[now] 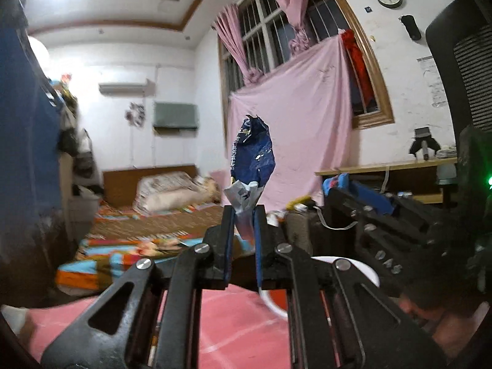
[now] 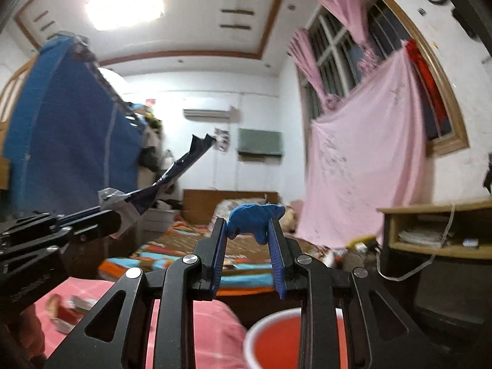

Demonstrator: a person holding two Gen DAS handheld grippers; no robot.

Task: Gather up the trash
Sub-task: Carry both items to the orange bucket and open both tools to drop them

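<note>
Now: left gripper (image 1: 243, 212) jaws pinch blue snack wrapper (image 1: 253, 156); right gripper (image 2: 249, 226) jaws clamp blue crumpled scrap (image 2: 256, 215); keep both grips firm, release only over red-lined bin (image 2: 276, 338).

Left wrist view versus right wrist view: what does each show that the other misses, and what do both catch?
Only the left wrist view shows the perched figurine on the desk. Only the right wrist view shows the blue cloth scrap clamped in the right gripper, plus litter on the pink surface. Both show the blue wrapper held by the left gripper, the red-lined bin, the bed and the wall clock.
</note>
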